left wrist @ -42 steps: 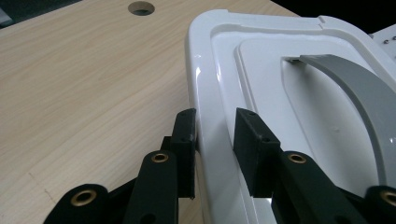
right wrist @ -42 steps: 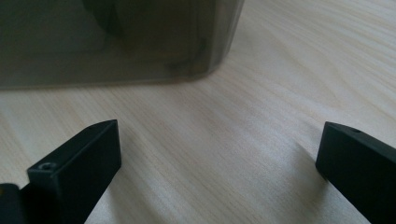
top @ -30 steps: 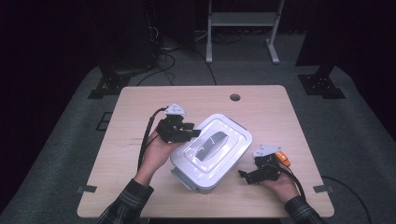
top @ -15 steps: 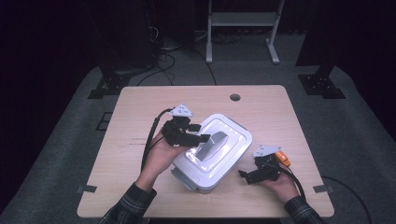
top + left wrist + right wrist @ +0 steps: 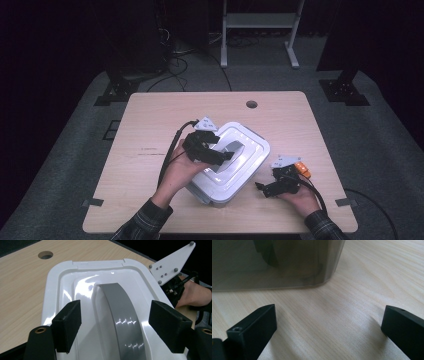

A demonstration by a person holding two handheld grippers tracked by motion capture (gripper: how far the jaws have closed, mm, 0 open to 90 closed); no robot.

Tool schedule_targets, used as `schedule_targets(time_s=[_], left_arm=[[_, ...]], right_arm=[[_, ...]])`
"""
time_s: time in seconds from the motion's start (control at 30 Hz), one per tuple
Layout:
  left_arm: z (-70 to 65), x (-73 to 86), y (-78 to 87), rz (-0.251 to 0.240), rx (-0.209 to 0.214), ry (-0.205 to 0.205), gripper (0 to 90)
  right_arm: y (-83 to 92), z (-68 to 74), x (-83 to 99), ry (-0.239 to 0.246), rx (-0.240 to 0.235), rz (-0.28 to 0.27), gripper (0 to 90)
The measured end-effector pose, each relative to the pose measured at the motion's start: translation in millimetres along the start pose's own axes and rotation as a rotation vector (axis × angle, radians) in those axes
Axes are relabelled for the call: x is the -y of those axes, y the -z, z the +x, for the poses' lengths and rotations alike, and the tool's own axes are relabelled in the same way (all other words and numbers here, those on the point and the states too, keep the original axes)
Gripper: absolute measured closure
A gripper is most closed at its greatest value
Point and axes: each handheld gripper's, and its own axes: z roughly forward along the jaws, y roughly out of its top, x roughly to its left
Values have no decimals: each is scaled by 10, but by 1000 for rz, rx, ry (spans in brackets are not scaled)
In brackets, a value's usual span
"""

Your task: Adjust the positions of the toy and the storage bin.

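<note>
Left gripper agape — straddling handle

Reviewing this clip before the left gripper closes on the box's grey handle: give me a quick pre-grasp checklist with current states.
1. Left gripper jaws open: ok.
2. Jaws straddle the grey handle, one on each side: ok.
3. Jaws low enough to clamp the handle: cannot tell.
4. Lid seated on the white box: looks ok; latches cannot tell.
5. Right gripper open, apart from the box, low over the table: ok.
6. Cable clear of the lid: ok.
</note>
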Motion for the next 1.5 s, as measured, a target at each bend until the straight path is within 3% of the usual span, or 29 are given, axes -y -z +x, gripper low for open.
schedule_targets(time_s=[0.37,0.83,1.1,1.5], left_arm=[[-79,37,-138,35,-16,-36,259],[-127,53,-180,54,-32,-72,477],[-124,51,-172,51,-27,-69,584],[-113,40,-155,54,-32,-60,636]], right_arm=[[-1,-1,0,2,1,0,0],[0,-1,0,2,0,0,0],[0,-1,0,2,0,0,0],[0,-2,0,2,0,0,0]])
